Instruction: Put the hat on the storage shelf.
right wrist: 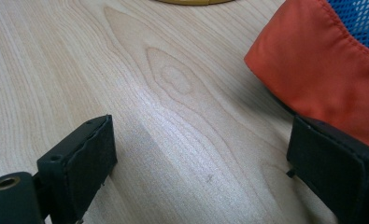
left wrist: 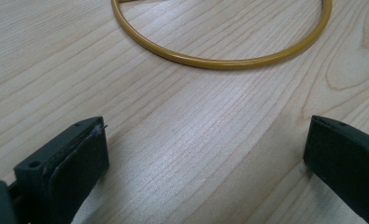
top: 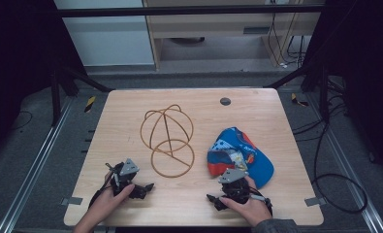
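Blue-and-orange cap [top: 240, 155] lies crumpled on the table [top: 276, 121] just beside the right tongs [top: 218, 200], well apart from the wire stand [top: 167, 141]. Both tongs gape, empty; left tongs [top: 148, 187] near the stand's ring. Risk: pinching loose fabric only, cap slips out.
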Demonstrator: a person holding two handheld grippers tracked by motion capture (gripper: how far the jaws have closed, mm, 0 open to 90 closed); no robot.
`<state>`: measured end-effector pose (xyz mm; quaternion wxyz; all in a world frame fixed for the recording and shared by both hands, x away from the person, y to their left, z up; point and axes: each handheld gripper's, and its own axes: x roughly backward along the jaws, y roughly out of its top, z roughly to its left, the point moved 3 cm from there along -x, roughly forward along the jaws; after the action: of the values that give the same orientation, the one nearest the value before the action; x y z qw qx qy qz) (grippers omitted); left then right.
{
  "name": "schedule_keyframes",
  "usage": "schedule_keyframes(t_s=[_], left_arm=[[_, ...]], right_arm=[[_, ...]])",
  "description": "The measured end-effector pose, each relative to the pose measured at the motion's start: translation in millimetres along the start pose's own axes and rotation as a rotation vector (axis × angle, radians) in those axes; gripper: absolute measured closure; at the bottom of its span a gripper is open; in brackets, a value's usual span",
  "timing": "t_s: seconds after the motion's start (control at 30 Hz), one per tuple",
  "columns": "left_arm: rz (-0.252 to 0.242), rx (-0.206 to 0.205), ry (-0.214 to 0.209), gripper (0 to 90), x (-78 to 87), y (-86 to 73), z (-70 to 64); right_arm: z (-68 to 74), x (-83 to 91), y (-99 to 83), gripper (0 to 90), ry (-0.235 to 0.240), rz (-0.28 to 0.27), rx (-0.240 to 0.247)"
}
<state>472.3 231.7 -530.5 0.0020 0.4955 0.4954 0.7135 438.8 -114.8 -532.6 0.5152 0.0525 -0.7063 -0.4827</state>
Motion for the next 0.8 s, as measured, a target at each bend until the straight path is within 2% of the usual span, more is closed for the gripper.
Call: schedule_keyframes(t_s=[0.43, 0.57, 0.67, 0.8], left_arm=[[0.000, 0.000, 0.000, 0.0, 0.0, 0.1, 0.1], [0.000, -0.001, 0.000, 0.0, 0.0, 0.1, 0.1], [0.001, -0.001, 0.000, 0.0, 0.0, 0.0, 0.1], [-0.002, 0.001, -0.001, 0.0, -0.2, 0.1, -0.1]], right_arm=[[-0.8, 1.6, 0.1, 9.3, -0.010, 0.009, -0.014], [-3.8, 6.2, 1.0, 11.6, -0.014, -0.006, -0.042], [-7.3, 16.4, 3.6, 16.7, -0.034, -0.029, -0.038], [-20.9, 48.0, 10.1, 21.3, -0.086, -0.032, -0.037]])
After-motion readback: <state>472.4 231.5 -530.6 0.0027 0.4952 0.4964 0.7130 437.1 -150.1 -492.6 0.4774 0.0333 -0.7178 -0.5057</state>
